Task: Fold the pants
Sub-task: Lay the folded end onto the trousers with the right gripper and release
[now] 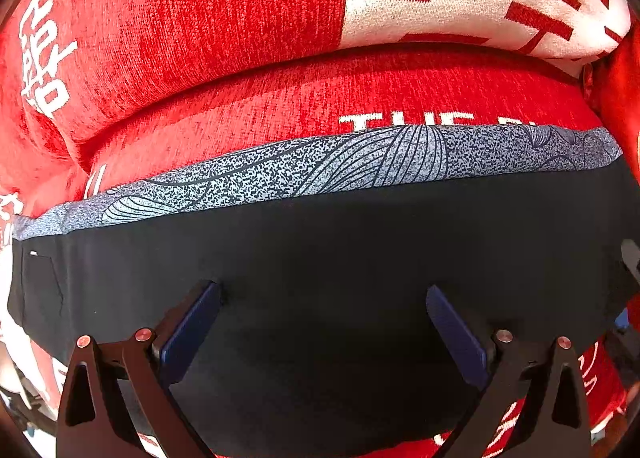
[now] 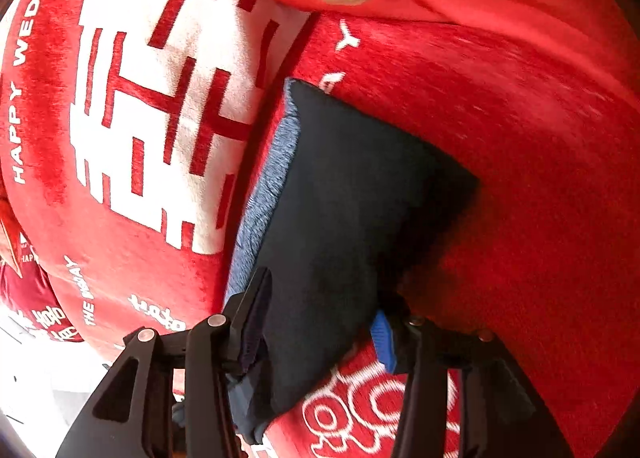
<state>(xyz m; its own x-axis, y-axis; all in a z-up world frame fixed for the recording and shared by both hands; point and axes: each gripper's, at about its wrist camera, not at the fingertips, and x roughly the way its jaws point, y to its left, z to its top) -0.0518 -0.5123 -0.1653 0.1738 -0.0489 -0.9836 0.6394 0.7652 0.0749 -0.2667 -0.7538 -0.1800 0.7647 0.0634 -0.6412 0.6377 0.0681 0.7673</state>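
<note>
Pants (image 1: 340, 258), black with a speckled blue-grey patterned band (image 1: 320, 166) along the far edge, lie folded into a compact rectangle on a red cushion cover (image 1: 248, 110) printed with white lettering. Left gripper (image 1: 323, 322) sits low over the black cloth, its blue-padded fingers spread wide apart. Right gripper (image 2: 320, 322) likewise stands apart, its fingers straddling the near end of the folded pants (image 2: 348, 198), beside a red-and-white backrest cushion (image 2: 152, 118).
</note>
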